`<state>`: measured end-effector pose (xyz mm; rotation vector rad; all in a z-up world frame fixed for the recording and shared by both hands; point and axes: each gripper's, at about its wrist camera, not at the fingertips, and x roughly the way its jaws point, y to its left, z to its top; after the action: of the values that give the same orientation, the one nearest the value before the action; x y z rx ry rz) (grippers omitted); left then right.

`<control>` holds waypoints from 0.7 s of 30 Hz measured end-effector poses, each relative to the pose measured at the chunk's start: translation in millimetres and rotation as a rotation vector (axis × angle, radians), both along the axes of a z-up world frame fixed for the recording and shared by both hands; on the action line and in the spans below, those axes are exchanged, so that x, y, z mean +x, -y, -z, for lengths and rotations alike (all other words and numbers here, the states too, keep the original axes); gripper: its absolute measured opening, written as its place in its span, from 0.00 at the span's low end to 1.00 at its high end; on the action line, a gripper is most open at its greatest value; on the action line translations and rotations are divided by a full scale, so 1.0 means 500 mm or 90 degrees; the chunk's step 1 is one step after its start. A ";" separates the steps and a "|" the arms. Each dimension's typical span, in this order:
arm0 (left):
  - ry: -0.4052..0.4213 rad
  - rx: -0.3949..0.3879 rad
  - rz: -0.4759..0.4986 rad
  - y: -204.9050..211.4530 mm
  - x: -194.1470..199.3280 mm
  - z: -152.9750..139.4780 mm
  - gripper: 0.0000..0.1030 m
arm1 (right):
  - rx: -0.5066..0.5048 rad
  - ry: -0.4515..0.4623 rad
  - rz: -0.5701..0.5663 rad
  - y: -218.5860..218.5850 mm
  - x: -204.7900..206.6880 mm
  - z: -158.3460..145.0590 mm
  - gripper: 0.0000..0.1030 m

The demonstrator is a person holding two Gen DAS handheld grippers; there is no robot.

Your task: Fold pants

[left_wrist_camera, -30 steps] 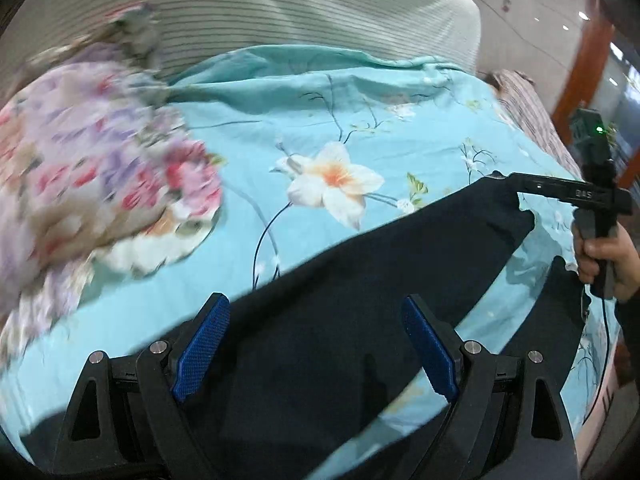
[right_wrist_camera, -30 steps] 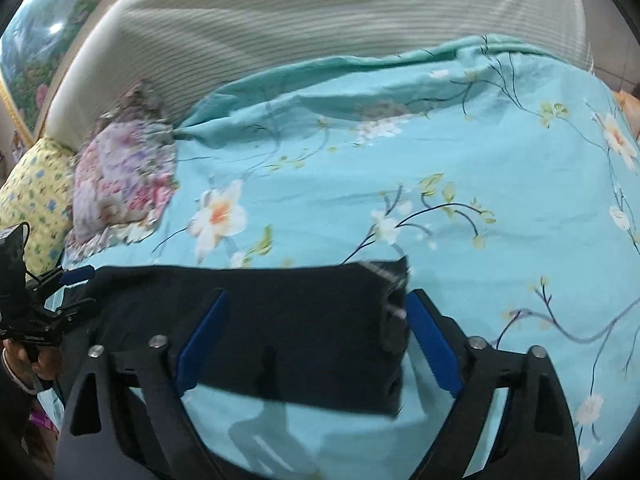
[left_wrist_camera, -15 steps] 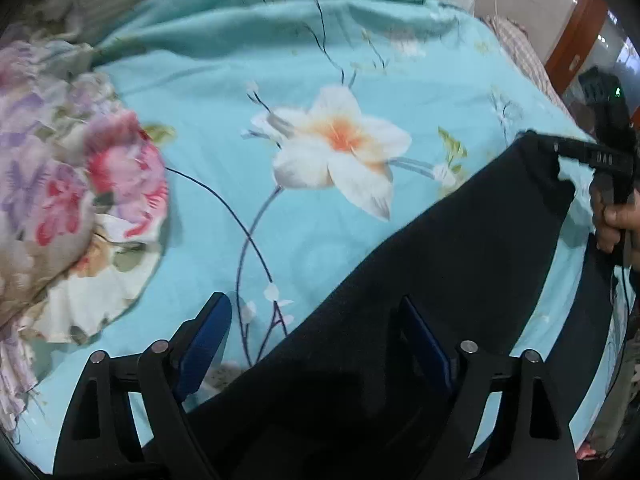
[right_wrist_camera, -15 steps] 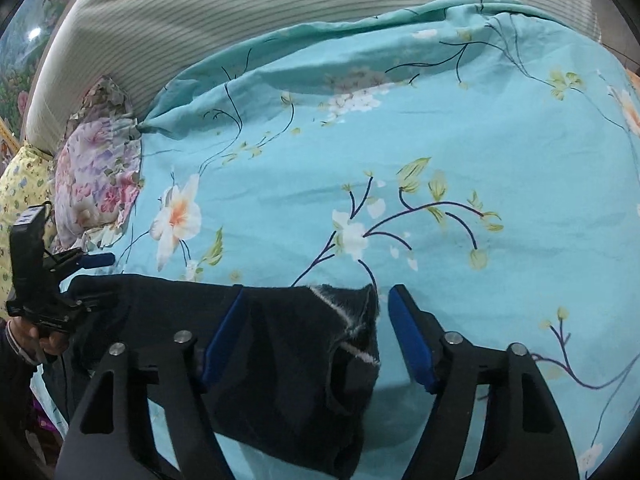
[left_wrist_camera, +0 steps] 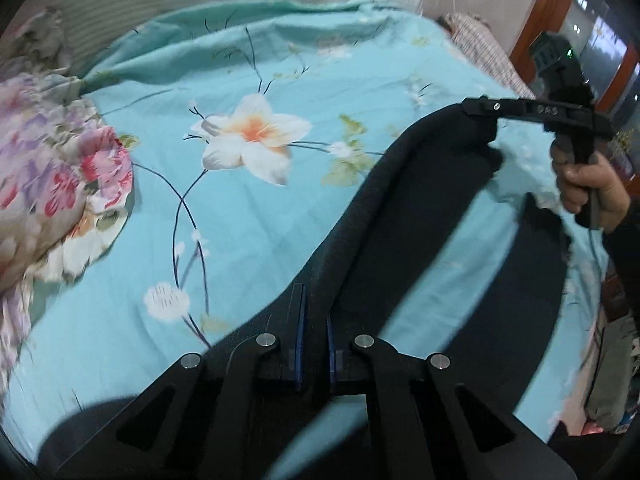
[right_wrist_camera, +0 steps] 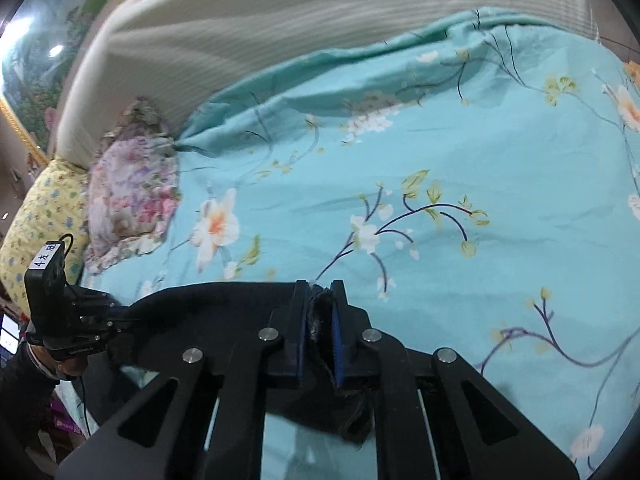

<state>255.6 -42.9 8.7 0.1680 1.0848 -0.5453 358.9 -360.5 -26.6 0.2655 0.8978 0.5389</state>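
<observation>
Turquoise floral bedspread (pillow at its edge) carrying dark pants, stretched between left gripper and right gripper, both jaws clamped on the fabric.

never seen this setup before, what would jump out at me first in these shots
The dark pants stretch in a band across the near side of the turquoise flowered bedspread, pinched at each end by the left gripper and the right gripper. A big white and orange printed flower sits mid-bed, and a pink floral pillow lies at the left by the striped headboard.
</observation>
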 end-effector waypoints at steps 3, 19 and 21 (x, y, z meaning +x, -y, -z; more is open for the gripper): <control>0.008 -0.029 -0.009 -0.004 -0.051 -0.025 0.06 | 0.007 0.022 -0.015 0.007 -0.035 -0.022 0.11; -0.013 -0.129 -0.013 0.018 -0.309 -0.031 0.06 | 0.022 0.061 -0.075 0.101 -0.268 -0.013 0.10; -0.018 -0.119 -0.011 0.026 -0.327 -0.013 0.06 | 0.023 0.056 -0.076 0.110 -0.291 -0.003 0.09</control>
<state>92.4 -55.7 15.3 -0.0129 1.0562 -0.6310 213.4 -415.8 -25.3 0.2207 0.8224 0.6725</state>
